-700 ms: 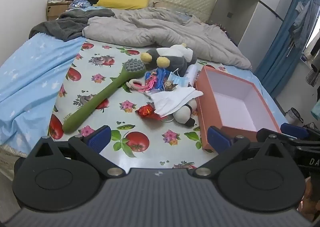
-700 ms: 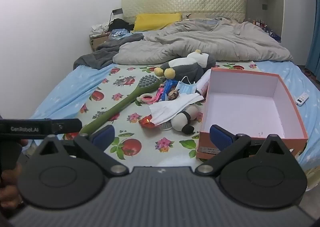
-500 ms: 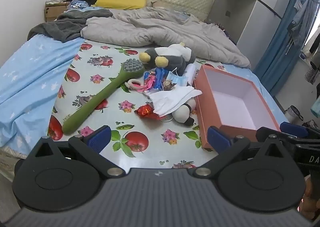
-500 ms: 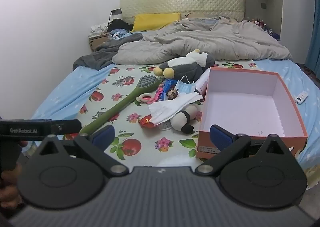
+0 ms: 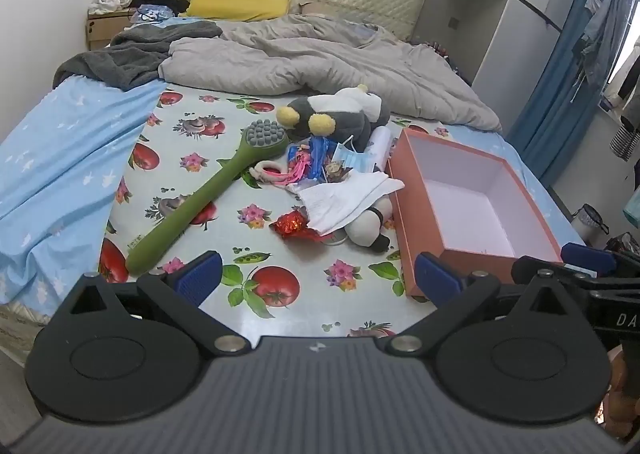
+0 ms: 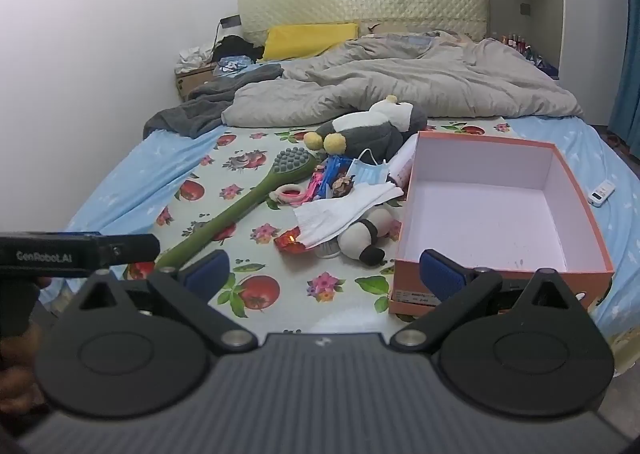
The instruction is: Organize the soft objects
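Note:
A grey and white plush toy (image 5: pixel 344 113) (image 6: pixel 376 125) lies on the fruit-patterned mat (image 5: pixel 200 157). In front of it sits a small pile: a blue face mask (image 6: pixel 368 173), a white cloth (image 5: pixel 348 197) (image 6: pixel 344 209), a small panda plush (image 5: pixel 368 225) (image 6: pixel 364 238) and a red wrapper (image 5: pixel 292 223). An empty orange box (image 5: pixel 416 205) (image 6: pixel 500 274) stands to the right of the pile. My left gripper (image 5: pixel 318 278) is open and hangs over the mat's near edge. My right gripper (image 6: pixel 324 274) is open too, near the box's front corner. Neither holds anything.
A long green massage brush (image 5: pixel 208 197) (image 6: pixel 240 209) lies diagonally left of the pile. A grey duvet (image 5: pixel 320 65) and a dark blanket (image 5: pixel 136 53) cover the bed's far half. A white remote (image 6: pixel 602 192) lies right of the box. A wardrobe and blue curtain stand at right.
Both views have shifted slightly, the scene sliding a little lower in the left wrist view. Nothing on the bed has moved and both grippers remain open.

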